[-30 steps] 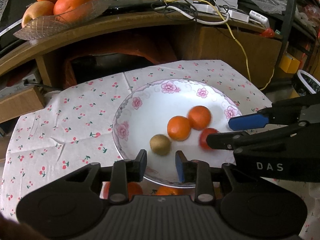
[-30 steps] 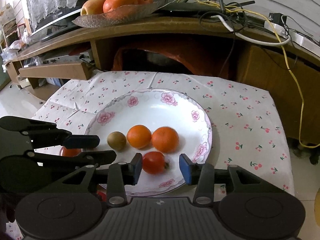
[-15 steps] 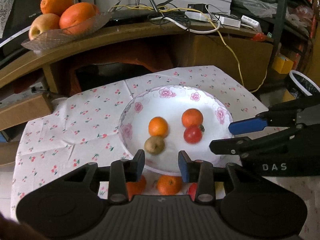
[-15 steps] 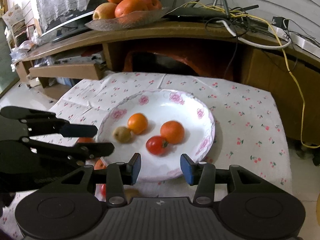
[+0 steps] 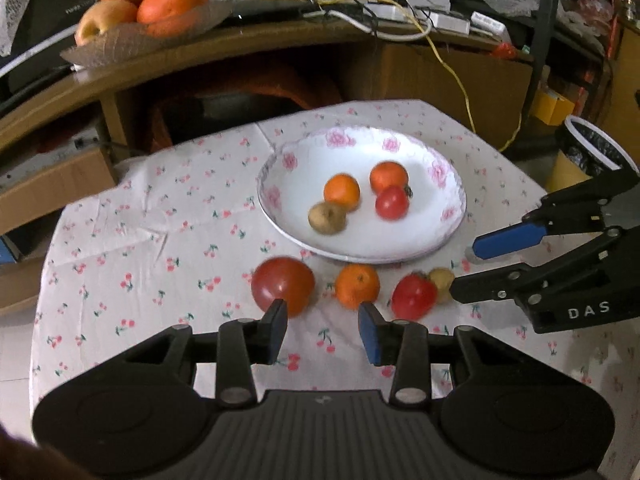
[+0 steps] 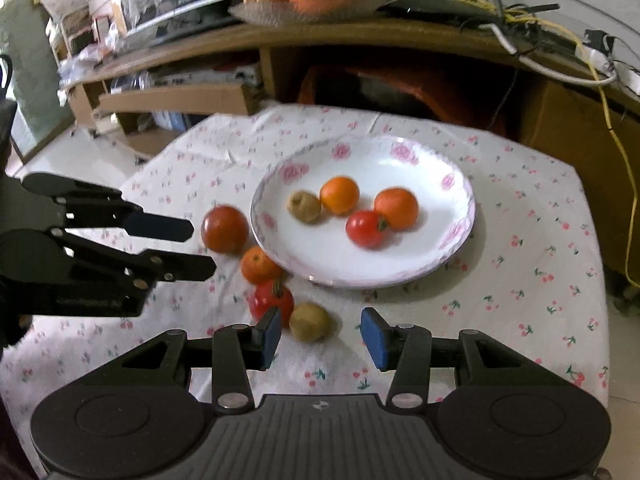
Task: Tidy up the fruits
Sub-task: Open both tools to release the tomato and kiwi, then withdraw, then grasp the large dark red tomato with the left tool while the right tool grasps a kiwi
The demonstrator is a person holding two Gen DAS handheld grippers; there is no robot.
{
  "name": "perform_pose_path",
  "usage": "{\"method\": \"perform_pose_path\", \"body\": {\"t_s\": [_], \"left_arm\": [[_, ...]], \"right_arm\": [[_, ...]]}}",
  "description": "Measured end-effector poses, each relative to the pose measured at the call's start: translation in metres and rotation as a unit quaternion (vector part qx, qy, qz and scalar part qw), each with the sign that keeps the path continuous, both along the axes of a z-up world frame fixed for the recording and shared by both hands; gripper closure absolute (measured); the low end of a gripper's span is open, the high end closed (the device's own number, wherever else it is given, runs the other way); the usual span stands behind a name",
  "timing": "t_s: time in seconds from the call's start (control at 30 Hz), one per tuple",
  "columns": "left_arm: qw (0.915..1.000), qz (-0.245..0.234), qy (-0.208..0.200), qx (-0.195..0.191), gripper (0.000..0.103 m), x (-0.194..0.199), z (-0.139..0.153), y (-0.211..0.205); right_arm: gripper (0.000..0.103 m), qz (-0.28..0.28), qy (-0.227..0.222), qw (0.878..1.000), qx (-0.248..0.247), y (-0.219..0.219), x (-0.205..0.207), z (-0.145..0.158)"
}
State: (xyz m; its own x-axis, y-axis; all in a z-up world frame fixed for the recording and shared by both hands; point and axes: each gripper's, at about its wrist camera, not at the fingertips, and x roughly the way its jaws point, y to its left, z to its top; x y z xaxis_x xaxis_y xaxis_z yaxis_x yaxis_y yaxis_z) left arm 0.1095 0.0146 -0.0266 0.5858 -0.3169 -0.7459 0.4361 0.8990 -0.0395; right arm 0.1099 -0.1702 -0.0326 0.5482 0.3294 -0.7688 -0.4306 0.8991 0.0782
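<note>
A white flowered plate [image 5: 452,216] [image 6: 460,236] holds two oranges [image 5: 342,192] [image 5: 388,176], a small tomato [image 5: 391,202] and a kiwi [image 5: 327,218]. On the cloth in front of it lie a large tomato [image 5: 283,285] [image 6: 224,229], an orange [image 5: 357,285] [image 6: 259,265], a small tomato [image 5: 414,296] [image 6: 272,298] and a kiwi [image 5: 442,278] [image 6: 310,322]. My left gripper [image 5: 323,331] is open and empty, just short of the large tomato and orange. My right gripper [image 6: 320,334] is open and empty, just behind the loose kiwi.
The low table has a cherry-print cloth [image 5: 140,240]. Behind it a wooden shelf [image 5: 240,44] carries a glass bowl of oranges and an apple [image 5: 144,12] and cables. A cardboard box [image 6: 176,98] lies at the left. A bin [image 5: 592,152] stands at the right.
Both grippers have pulled back from the plate. The small tomato now lies in the plate, and the fruits on the cloth in front have come into view.
</note>
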Motion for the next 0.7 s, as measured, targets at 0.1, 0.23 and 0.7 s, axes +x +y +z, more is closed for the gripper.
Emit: {"method": "perform_pose_path", "body": {"t_s": [0.1, 0.23, 0.7], "left_arm": [[1.0000, -0.006, 0.005, 0.000, 0.058, -0.001, -0.004, 0.000], [0.9999, -0.015, 0.006, -0.006, 0.058, -0.003, -0.005, 0.001], [0.9996, -0.015, -0.008, -0.021, 0.058, 0.000, 0.000, 0.006]], "right_arm": [[0.058, 0.010, 0.011, 1.000, -0.003, 0.004, 0.001, -0.008], [0.058, 0.013, 0.014, 1.000, -0.004, 0.006, 0.003, -0.013], [0.061, 0.031, 0.007, 0.999, -0.012, 0.015, 0.009, -0.019]]}}
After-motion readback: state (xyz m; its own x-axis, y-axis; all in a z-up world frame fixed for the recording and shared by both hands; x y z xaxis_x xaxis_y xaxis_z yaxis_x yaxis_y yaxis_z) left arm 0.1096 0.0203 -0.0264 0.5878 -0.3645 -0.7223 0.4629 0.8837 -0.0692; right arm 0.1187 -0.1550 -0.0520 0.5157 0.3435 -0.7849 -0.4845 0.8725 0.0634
